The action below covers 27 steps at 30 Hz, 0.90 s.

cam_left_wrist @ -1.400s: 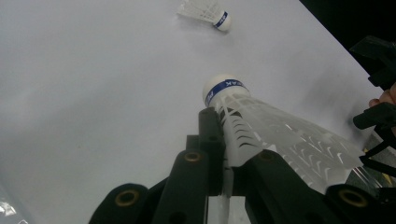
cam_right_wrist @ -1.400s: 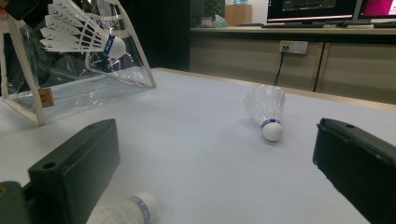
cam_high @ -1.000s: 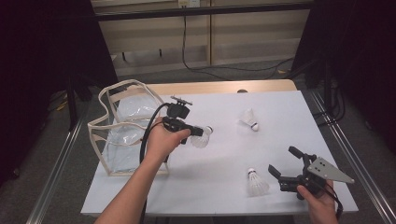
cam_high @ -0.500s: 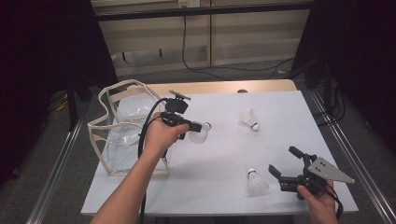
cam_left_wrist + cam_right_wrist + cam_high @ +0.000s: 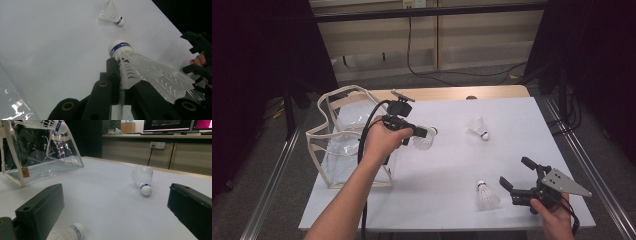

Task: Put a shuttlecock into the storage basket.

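My left gripper [image 5: 421, 133] is shut on the feather skirt of a white shuttlecock [image 5: 425, 141] and holds it in the air beside the clear bag [image 5: 337, 145]. In the left gripper view the black jaws pinch that shuttlecock [image 5: 140, 67], and its blue-banded cork points away from me. My right gripper [image 5: 513, 171] stands open, low at the table's front right, with nothing between its fingers. A second shuttlecock [image 5: 486, 196] lies just left of it. A third shuttlecock [image 5: 479, 127] lies farther back and also appears in the right gripper view [image 5: 143, 178].
The clear bag with cream trim and handles [image 5: 37, 152] stands open-topped at the left side of the white table [image 5: 452, 170]. Metal rails run along both sides of the table, and cables hang by the back wall.
My left gripper has risen a little with the shuttlecock and drifted slightly toward the bag. The right gripper and both lying shuttlecocks have stayed in place.
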{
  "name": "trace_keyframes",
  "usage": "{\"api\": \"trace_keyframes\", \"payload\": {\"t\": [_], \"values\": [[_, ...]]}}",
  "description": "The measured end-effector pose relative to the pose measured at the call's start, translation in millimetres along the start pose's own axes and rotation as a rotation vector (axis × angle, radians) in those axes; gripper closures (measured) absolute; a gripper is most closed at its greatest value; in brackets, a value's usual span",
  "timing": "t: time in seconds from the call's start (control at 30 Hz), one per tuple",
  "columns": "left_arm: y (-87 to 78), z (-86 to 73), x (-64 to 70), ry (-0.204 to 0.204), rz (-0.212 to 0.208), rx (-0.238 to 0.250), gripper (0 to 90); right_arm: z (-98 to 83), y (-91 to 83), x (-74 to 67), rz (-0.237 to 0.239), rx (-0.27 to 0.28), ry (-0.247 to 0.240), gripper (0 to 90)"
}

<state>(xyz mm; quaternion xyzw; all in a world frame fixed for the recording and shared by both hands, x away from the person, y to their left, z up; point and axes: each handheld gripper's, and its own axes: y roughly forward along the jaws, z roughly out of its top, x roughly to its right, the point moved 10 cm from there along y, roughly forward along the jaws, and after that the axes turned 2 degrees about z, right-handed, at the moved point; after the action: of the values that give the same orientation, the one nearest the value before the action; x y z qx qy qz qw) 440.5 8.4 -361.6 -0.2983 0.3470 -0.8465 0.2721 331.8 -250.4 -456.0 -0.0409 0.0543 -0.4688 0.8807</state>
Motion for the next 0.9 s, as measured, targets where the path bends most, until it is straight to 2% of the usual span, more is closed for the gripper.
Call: {"api": "trace_keyframes", "payload": {"t": [0.9], "values": [[-14.5,14.4,-1.8,-0.011,0.007,0.001,88.8,0.4,-0.5,-0.5,0.001,0.003,0.002,0.4]]}}
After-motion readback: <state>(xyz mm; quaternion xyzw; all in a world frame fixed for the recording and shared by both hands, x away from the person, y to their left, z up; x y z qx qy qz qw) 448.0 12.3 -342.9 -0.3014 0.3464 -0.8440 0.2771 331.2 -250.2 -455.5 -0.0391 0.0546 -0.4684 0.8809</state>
